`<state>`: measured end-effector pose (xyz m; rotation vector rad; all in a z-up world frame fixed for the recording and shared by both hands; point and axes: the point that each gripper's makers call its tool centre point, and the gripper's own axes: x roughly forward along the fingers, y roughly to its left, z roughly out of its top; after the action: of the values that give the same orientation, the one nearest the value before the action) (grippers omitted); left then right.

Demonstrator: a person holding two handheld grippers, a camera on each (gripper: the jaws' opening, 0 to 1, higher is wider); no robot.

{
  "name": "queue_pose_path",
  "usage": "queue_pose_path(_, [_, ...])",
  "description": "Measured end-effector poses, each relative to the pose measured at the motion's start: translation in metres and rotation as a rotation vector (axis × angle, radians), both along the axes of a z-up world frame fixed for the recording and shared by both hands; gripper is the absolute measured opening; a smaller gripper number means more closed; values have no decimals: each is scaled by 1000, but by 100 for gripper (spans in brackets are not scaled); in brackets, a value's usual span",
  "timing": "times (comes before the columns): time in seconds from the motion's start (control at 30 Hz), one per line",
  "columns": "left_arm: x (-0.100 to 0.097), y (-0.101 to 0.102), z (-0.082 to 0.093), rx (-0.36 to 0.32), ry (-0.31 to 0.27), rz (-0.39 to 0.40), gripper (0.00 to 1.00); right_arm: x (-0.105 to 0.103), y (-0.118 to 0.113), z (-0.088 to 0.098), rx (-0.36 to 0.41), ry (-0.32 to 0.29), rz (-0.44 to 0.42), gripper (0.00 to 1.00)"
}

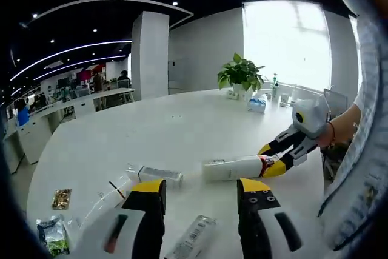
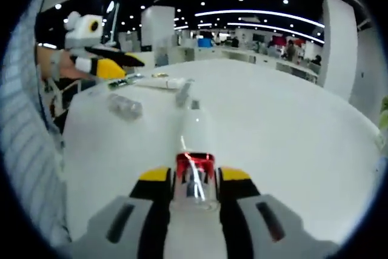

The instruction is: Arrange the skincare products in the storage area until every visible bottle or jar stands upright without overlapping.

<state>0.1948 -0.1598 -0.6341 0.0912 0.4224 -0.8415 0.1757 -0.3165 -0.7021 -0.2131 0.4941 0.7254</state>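
Observation:
A white bottle (image 1: 233, 168) with a red band at its cap lies on its side on the white table (image 1: 182, 131). My right gripper (image 1: 270, 159) reaches in from the right and is shut on its cap end. In the right gripper view the same white bottle (image 2: 194, 134) points away from me, pinched at the red band by my right gripper (image 2: 194, 177). My left gripper (image 1: 201, 189) is open above the table, just short of the bottle. A clear boxy bottle (image 1: 159, 174), a clear tube (image 1: 106, 201) and another clear bottle (image 1: 194, 235) lie flat near it.
Snack packets (image 1: 60, 198) lie at the table's near left edge. A potted plant (image 1: 240, 74), a tissue pack (image 1: 256, 104) and a pump bottle (image 1: 274, 86) stand at the far side. The left gripper (image 2: 121, 65) and a person's sleeve show at upper left, above several lying products (image 2: 125, 106).

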Motion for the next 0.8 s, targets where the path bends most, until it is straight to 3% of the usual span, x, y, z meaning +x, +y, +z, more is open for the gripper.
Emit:
queue_pose_path(0.27, [-10, -13, -14, 65, 32, -121, 49, -10, -2, -1, -32, 5, 78, 29])
queue_pose_path(0.47, [-23, -30, -22, 91, 55, -241, 50, -25, 1, -3, -79, 19, 202, 29])
queue_pose_path(0.67, [-29, -40, -25, 105, 53, -296, 50, -34, 10, -3, -78, 42, 282, 29])
queue_pose_path(0.8, [-27, -41, -24, 108, 56, -290, 50, -41, 19, -4, -72, 55, 343, 29])
